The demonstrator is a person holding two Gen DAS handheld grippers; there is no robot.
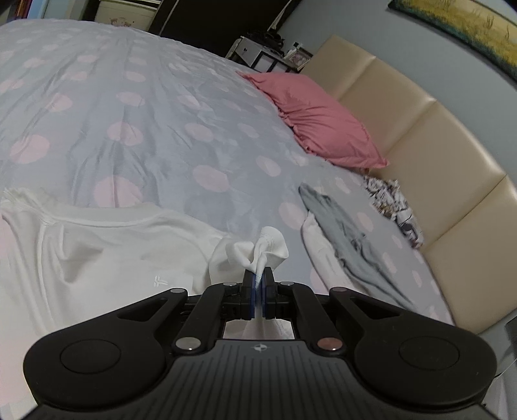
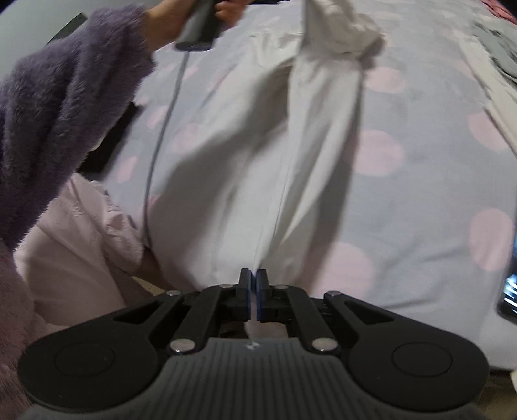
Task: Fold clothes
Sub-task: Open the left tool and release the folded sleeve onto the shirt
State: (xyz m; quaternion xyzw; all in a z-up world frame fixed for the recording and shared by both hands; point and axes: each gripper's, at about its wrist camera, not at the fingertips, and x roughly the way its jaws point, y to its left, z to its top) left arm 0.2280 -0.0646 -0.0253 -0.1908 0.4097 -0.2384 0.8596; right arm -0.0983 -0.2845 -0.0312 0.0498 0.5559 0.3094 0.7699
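Observation:
A white T-shirt (image 1: 106, 252) lies partly spread on the dotted bedsheet (image 1: 145, 113) at the lower left of the left wrist view. My left gripper (image 1: 258, 278) is shut on a bunched sleeve end of it, which sticks up past the fingertips. In the right wrist view the same white T-shirt (image 2: 258, 161) hangs stretched and lifted above the bedsheet (image 2: 420, 194). My right gripper (image 2: 253, 274) is shut on its near edge. At the top of that view a person's hand (image 2: 181, 19) in a purple fleece sleeve (image 2: 64, 103) holds the other gripper's handle.
A pink pillow (image 1: 320, 119) leans on the beige padded headboard (image 1: 420, 135). A grey garment (image 1: 352, 245) over a white one and a patterned cloth (image 1: 394, 203) lie at the right. A grey cable (image 2: 161, 145) hangs from the handle. Pink clothing (image 2: 74, 245) shows lower left.

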